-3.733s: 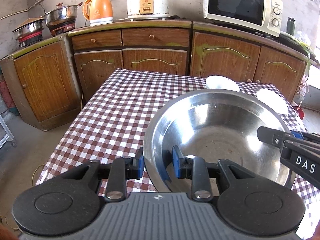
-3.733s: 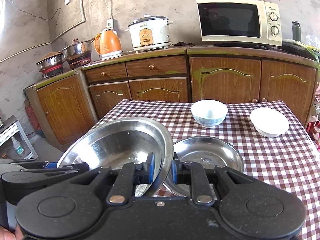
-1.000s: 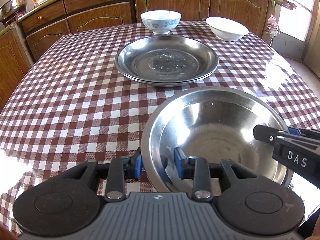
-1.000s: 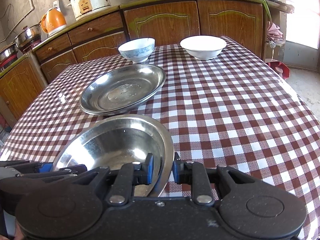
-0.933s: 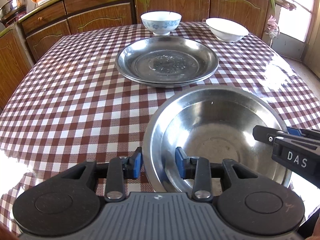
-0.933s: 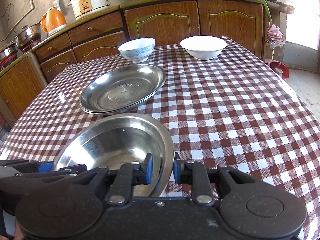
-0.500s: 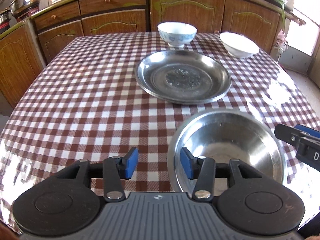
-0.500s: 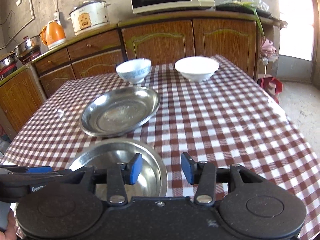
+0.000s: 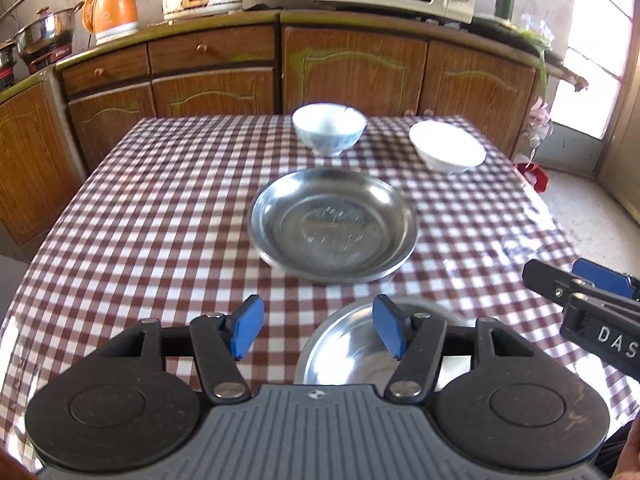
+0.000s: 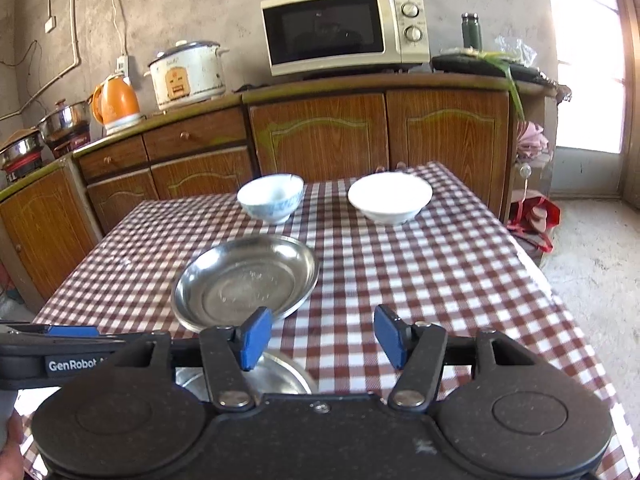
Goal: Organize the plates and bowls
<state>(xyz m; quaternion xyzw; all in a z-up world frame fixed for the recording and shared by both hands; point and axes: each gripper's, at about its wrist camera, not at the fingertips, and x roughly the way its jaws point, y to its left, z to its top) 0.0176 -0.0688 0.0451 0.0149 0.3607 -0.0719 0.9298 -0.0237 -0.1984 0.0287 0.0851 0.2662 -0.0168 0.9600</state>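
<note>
A deep steel bowl (image 9: 352, 356) rests on the checked tablecloth near the front edge, half hidden under both grippers; its rim (image 10: 280, 374) shows below my right gripper. My left gripper (image 9: 318, 330) hangs above it, its jaws opening, with nothing between them. My right gripper (image 10: 320, 336) is also lifted clear, its jaws opening and holding nothing. A shallow steel plate (image 9: 332, 232) (image 10: 246, 282) lies mid-table. Behind it stand a blue-patterned bowl (image 9: 329, 133) (image 10: 271, 197) and a white bowl (image 9: 447, 151) (image 10: 390, 196).
The table (image 9: 140, 220) stands in front of wooden cabinets (image 9: 352, 64) that carry a microwave (image 10: 344, 28), a rice cooker (image 10: 186, 74), an orange kettle (image 10: 116, 102) and steel pots. A red bag (image 10: 534, 216) lies on the floor at the right.
Both grippers have let go of the deep steel bowl's rim, opened and risen; the bowl now sits on the table below them. The view has tilted up toward the cabinets.
</note>
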